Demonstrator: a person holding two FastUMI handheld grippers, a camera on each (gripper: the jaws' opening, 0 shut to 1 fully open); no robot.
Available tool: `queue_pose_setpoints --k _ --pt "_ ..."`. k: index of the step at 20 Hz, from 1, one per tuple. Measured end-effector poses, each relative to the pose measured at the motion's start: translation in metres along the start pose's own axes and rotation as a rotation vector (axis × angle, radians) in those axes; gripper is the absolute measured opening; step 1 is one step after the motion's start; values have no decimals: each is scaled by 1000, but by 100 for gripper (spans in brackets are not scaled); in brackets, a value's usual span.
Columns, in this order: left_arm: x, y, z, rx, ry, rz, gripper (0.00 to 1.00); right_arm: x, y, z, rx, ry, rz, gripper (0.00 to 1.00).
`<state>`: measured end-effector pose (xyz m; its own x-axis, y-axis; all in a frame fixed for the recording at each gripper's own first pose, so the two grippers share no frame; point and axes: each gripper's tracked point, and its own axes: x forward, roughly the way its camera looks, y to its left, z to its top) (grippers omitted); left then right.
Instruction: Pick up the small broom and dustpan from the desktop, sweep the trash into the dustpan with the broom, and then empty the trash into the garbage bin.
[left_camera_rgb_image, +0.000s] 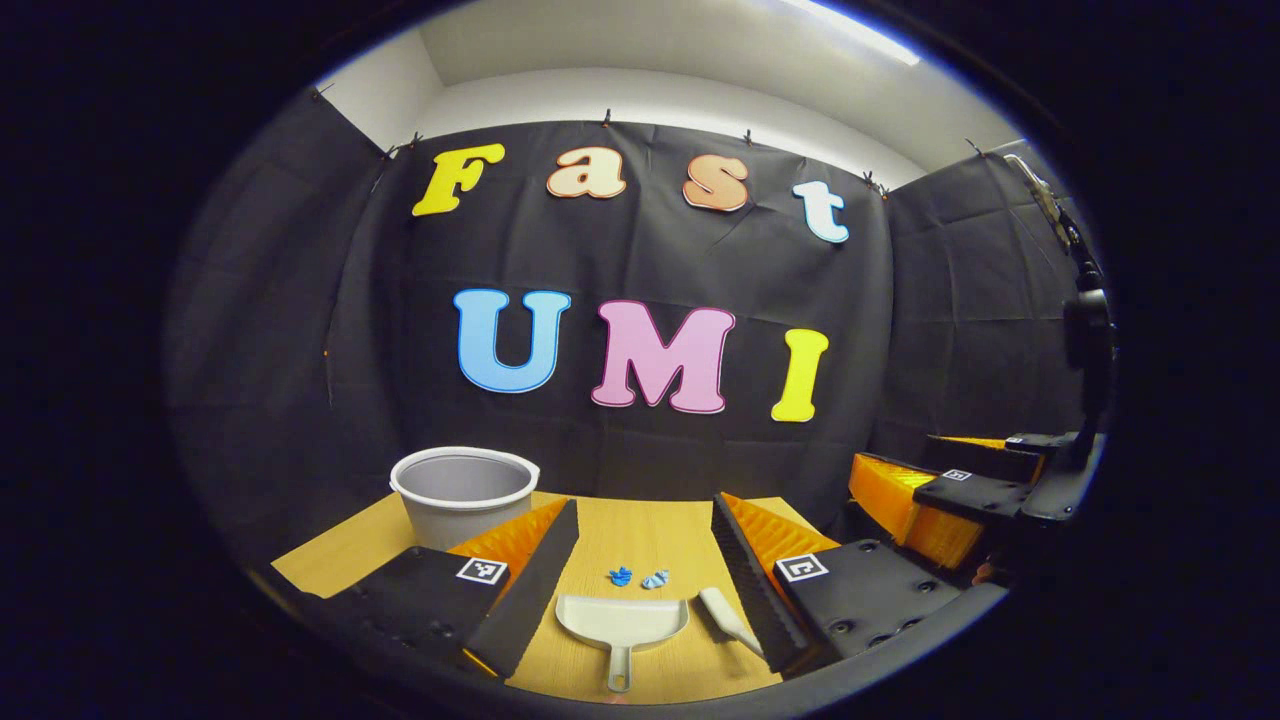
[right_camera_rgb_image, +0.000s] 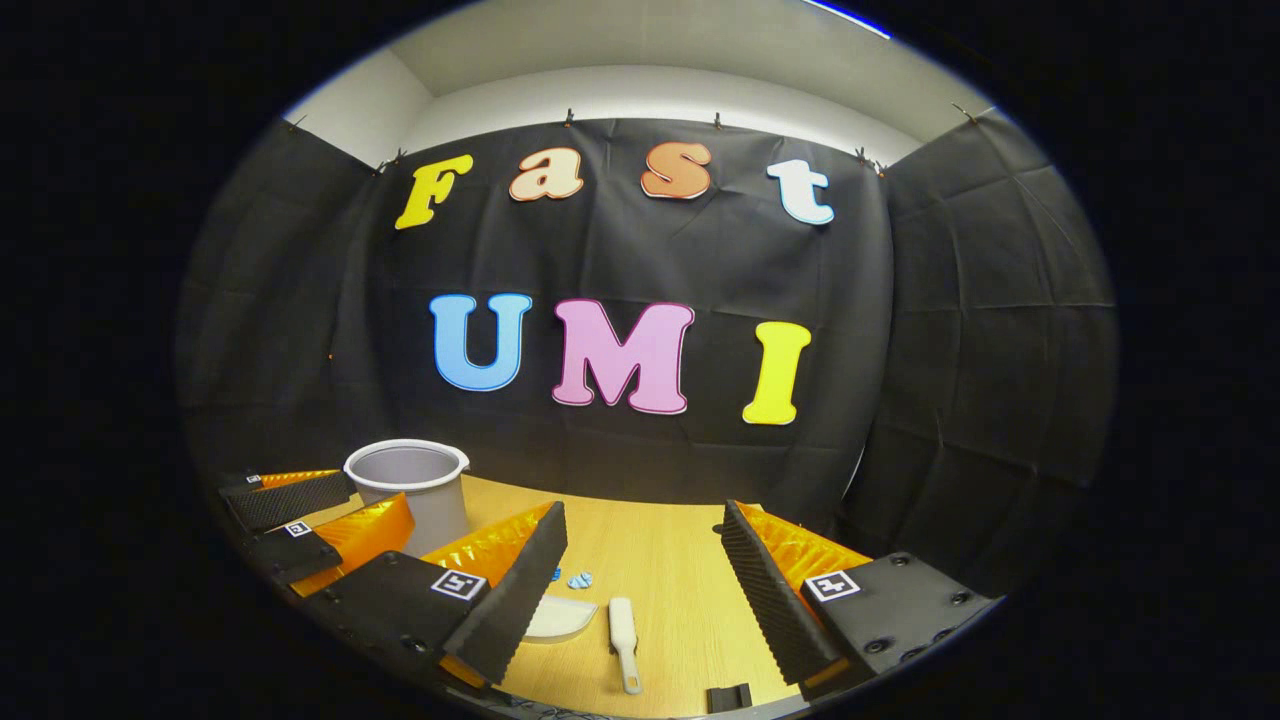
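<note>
Here we hold both grippers wide open above the desk's (left_camera_rgb_image: 640, 530) near edge. The dustpan (left_camera_rgb_image: 622, 622), handle toward us, lies between the left gripper's (left_camera_rgb_image: 640, 575) fingers; the broom (right_camera_rgb_image: 624, 628) lies lengthwise between the right gripper's (right_camera_rgb_image: 640, 580), just beside the dustpan.

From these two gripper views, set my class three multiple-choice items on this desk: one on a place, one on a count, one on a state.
1. The dustpan lies where?
A. inside the bin
B. on the desktop, beside the broom
C. held in a gripper

2. How many blue trash scraps lie beyond the dustpan?
A. two
B. five
C. none

3. How is the left gripper?
A. shut on the broom
B. shut on the dustpan
C. open, holding nothing

Key: 1 B, it lies flat beside the broom; 2 A, two scraps show; 3 C, its fingers stand wide apart.
</note>
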<state>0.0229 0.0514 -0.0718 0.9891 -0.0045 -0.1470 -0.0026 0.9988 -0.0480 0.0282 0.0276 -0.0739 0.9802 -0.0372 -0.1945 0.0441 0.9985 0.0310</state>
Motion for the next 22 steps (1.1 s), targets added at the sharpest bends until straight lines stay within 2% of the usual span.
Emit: queue_pose_setpoints --k 2,7,8,9,10,11,13,14,15,17,18,20,22 --pt "6 0 -6 -1 19 -12 80 6 -1 -9 8 31 -8 99" --pt "23 11 -44 28 138 8 80 30 5 -40 35 117 0 99" --pt "28 13 -52 25 166 12 80 36 9 -50 40 144 10 96" --pt "32 14 -63 22 203 13 80 44 11 -61 43 176 21 100" --pt "36 14 -75 16 238 15 80 50 13 -76 49 215 34 96" --pt "41 13 -89 14 282 17 80 59 15 -92 55 259 47 99" --pt "51 15 -122 24 386 29 80 76 16 -130 72 370 65 100" --pt "54 16 -141 31 450 42 80 83 17 -152 84 435 77 96" --pt "55 18 -160 33 528 54 80 88 18 -174 100 506 85 100" --pt "54 19 -194 23 727 73 81 94 17 -221 113 663 94 100" --pt "51 19 -210 19 793 78 83 94 18 -248 118 761 105 94" --pt "48 22 -233 25 909 89 82 84 19 -295 132 945 132 98" --pt "57 25 -247 40 1013 96 83 82 17 -321 112 1053 135 99"
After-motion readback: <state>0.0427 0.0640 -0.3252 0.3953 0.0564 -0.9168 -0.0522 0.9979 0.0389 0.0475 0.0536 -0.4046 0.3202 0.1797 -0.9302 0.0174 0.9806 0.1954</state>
